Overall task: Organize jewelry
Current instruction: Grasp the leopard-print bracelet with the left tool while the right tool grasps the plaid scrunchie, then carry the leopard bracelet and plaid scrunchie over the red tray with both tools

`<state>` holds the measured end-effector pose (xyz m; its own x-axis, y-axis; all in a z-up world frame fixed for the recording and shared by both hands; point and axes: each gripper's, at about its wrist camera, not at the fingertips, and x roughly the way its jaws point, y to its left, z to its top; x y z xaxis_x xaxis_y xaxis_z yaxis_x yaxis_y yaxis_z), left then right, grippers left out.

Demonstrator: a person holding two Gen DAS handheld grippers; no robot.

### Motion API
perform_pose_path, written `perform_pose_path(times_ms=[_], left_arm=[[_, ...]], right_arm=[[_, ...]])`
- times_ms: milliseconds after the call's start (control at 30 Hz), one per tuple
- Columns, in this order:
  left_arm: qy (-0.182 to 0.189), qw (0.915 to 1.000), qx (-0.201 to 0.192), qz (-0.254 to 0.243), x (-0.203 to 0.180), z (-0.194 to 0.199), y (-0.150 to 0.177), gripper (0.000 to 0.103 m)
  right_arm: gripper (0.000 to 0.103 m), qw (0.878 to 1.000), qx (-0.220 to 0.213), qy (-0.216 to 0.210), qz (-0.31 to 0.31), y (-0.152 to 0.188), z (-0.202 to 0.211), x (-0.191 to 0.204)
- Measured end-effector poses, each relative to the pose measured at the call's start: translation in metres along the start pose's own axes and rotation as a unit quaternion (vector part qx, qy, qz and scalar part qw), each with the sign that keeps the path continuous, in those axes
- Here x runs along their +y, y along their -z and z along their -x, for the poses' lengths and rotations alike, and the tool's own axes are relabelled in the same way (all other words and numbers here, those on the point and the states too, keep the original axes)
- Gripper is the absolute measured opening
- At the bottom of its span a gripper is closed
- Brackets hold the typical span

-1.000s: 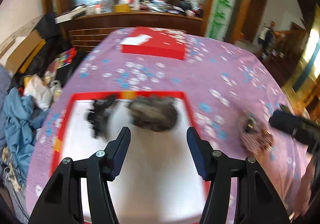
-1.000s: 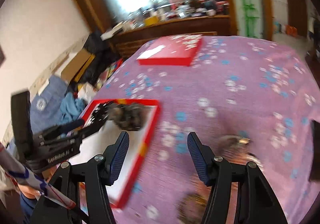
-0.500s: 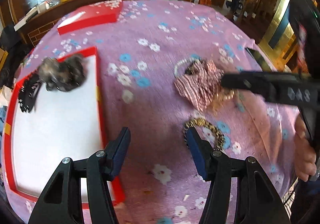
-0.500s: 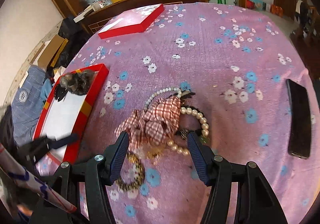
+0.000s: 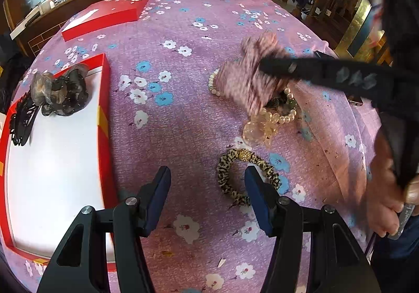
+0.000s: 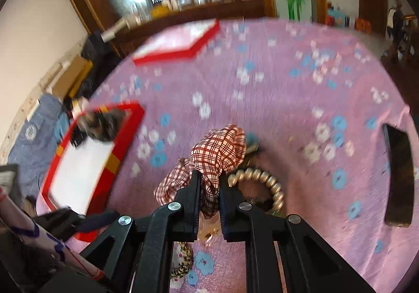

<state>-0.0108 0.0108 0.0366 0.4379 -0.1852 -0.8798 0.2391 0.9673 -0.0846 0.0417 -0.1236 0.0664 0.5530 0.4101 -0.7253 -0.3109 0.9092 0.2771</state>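
My right gripper (image 6: 209, 177) is shut on a red-and-white plaid fabric bow (image 6: 220, 149) and lifts it above the jewelry pile; it also shows blurred in the left wrist view (image 5: 246, 78). Under it lie a pearl bracelet (image 6: 269, 183) and a clear gold bead piece (image 5: 259, 128). My left gripper (image 5: 207, 183) is open and empty, just left of a leopard-print scrunchie (image 5: 243, 175). The red-rimmed white tray (image 5: 103, 109) at the left holds a grey-brown bow (image 5: 60, 91) and a black hair clip (image 5: 21, 120).
A red box lid (image 5: 104, 15) lies at the far side of the purple flowered cloth. A black phone (image 6: 398, 175) lies at the right. A wooden sideboard with clutter stands behind the table. Bags and clothes lie on the floor at the left.
My right gripper has closed on the plaid bow and raised it off the pile. My left gripper has swung from over the tray to beside the leopard scrunchie.
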Motion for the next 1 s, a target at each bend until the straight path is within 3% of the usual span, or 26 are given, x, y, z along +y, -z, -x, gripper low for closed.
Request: perform_pose_path(times_ms=[167,233,267,367,400,600,1000], left_arm=[[-0.012,0.9992,0.019,-0.034,-0.024,-0.016,-0.001,0.056],[-0.023,0.9985,0.029,-0.04,-0.031,-0.026,-0.001,0.04],[-0.034,0.9982,0.023,-0.044,-0.035,-0.027,0.0,0.04],[-0.038,0.9981,0.012,-0.046,-0.041,-0.029,-0.001,0.02],[-0.041,0.9981,0.009,-0.045,-0.041,-0.03,-0.001,0.006],[-0.041,0.9981,-0.009,-0.045,-0.04,-0.022,-0.003,0.006],[-0.053,0.9972,-0.052,0.003,0.003,0.024,-0.01,0.006]], right_arm=[[0.013,0.999,-0.029,-0.03,-0.007,0.0,0.009,-0.008],[0.013,0.999,-0.031,-0.037,-0.01,0.001,0.01,-0.011],[0.013,0.999,-0.031,-0.04,-0.012,0.0,0.01,-0.01],[0.013,0.998,-0.035,-0.048,-0.011,0.002,0.009,-0.012],[0.013,0.998,-0.035,-0.047,-0.01,0.002,0.009,-0.012],[0.013,0.998,-0.046,-0.046,-0.016,0.001,0.013,-0.016],[0.013,0.998,-0.037,-0.042,-0.015,0.003,0.011,-0.014]])
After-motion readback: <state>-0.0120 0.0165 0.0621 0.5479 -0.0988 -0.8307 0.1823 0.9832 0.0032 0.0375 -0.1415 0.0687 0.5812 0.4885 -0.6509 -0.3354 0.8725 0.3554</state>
